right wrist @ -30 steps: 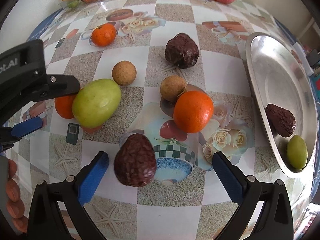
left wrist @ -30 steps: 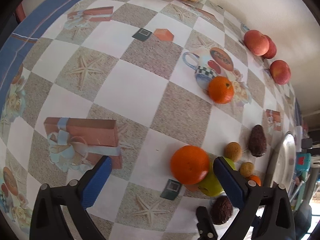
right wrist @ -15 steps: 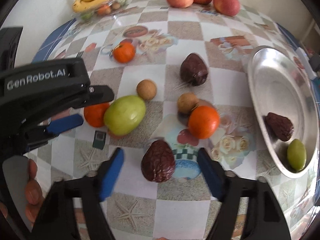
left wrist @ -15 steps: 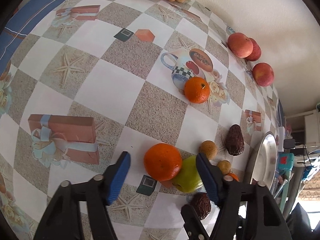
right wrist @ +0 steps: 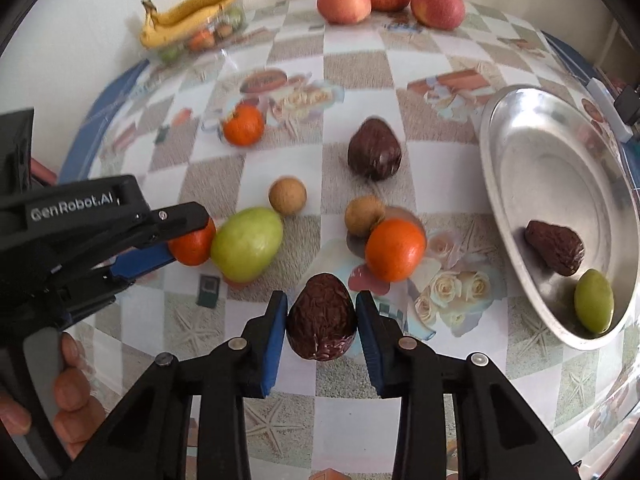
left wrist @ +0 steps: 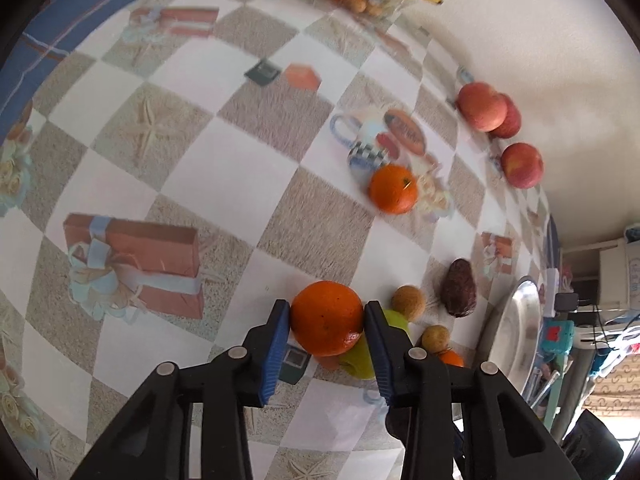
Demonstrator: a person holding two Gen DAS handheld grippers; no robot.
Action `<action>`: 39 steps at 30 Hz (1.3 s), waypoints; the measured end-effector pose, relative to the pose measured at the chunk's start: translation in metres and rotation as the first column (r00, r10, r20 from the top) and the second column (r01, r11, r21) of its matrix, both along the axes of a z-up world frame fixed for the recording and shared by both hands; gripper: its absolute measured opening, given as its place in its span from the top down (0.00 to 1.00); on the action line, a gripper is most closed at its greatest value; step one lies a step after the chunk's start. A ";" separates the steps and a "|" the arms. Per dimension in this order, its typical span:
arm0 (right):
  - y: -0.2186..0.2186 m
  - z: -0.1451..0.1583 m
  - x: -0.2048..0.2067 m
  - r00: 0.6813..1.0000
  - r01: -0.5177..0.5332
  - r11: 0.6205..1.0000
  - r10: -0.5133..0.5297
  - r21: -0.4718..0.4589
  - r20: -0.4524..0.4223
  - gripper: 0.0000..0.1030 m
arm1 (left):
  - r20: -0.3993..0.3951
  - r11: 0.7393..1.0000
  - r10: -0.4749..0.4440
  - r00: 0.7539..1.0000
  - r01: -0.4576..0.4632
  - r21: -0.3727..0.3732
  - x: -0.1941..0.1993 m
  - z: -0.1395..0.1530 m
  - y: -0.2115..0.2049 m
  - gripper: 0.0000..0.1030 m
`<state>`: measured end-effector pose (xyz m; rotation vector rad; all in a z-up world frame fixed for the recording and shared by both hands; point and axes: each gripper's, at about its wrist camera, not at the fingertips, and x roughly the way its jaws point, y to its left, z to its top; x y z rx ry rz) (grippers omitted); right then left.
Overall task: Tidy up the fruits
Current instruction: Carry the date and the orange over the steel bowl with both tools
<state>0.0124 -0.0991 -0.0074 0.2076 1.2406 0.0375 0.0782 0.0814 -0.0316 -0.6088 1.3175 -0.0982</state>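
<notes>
- Right wrist view shows the right gripper [right wrist: 322,320] clenched on a dark wrinkled fruit [right wrist: 322,316], its blue pads pressed against both sides; whether the fruit is lifted off the tablecloth [right wrist: 360,80] cannot be told.
- Left wrist view shows the left gripper [left wrist: 326,320] clamped on an orange [left wrist: 327,317], which touches a green fruit [left wrist: 370,354] just behind it. The same pair appears in the right wrist view, where the left gripper [right wrist: 176,236] pinches the orange [right wrist: 192,244] beside the green fruit [right wrist: 246,244].
- Done so far, by the look of it: the metal tray [right wrist: 520,112] at the right holds one dark wrinkled fruit [right wrist: 554,246] and one small green fruit [right wrist: 594,300], so sorting has begun but is at an early stage.
- Left on the cloth: a second orange [right wrist: 394,250] touching a small brown round fruit [right wrist: 363,215], another brown round fruit [right wrist: 287,196], a further dark wrinkled fruit [right wrist: 374,154], and a smaller orange [right wrist: 244,125] farther back.
- Three red apples [right wrist: 390,0] sit in a row by the wall, and bananas [right wrist: 192,12] rest on a clear container of mixed fruit at the far left corner; whether these already count as sorted cannot be told.
- Most of the task appears to remain, with both grasped fruits not yet placed.
</notes>
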 end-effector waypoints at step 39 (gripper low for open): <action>-0.181 0.031 -0.014 0.891 0.436 0.900 -0.435 0.018 0.134 0.64 | 0.212 0.924 -0.381 0.900 0.363 0.119 -0.031 0.054 -0.160 0.61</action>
